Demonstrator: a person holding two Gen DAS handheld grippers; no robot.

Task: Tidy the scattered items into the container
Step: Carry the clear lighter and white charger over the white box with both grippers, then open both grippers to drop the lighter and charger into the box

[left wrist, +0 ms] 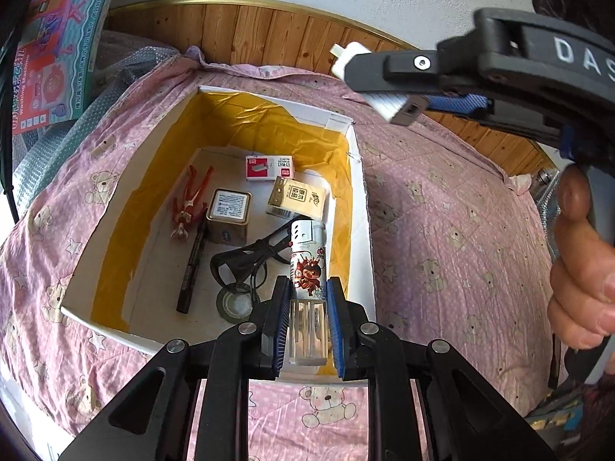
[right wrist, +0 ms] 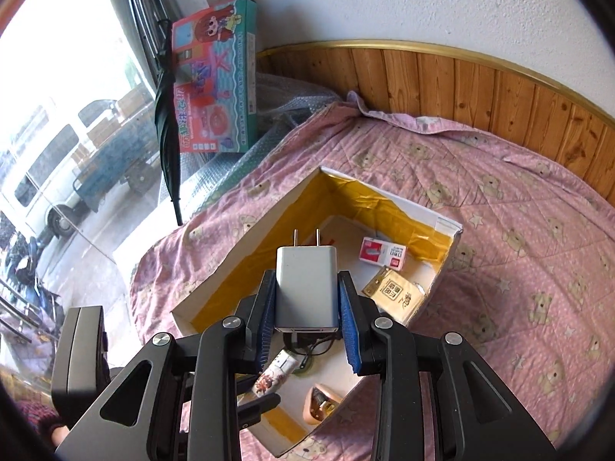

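A white cardboard box (left wrist: pixel 361 207) with yellow lining sits open on the pink bedspread. My left gripper (left wrist: pixel 307 299) is shut on a lighter (left wrist: pixel 307 265) with a cartoon print, held over the box's near edge. My right gripper (right wrist: pixel 307 292) is shut on a grey-white plug charger (right wrist: pixel 306 288), prongs forward, above the box (right wrist: pixel 246 238). The right gripper (left wrist: pixel 369 77) also shows in the left wrist view, high over the box's far right corner. Inside lie a staples box (left wrist: pixel 269 167), a yellow packet (left wrist: pixel 298 198), a tin (left wrist: pixel 228 217), red pliers (left wrist: pixel 190 199), a pen (left wrist: pixel 194 265), black glasses (left wrist: pixel 250 257) and a tape roll (left wrist: pixel 234 303).
The pink teddy-print bedspread (left wrist: pixel 442 238) covers the bed, with a wooden headboard (right wrist: pixel 480 88) behind. A toy box (right wrist: pixel 215 80) and a folded umbrella (right wrist: pixel 167 115) lean by the window at the left. A hand (left wrist: pixel 580 261) holds the right gripper's grip.
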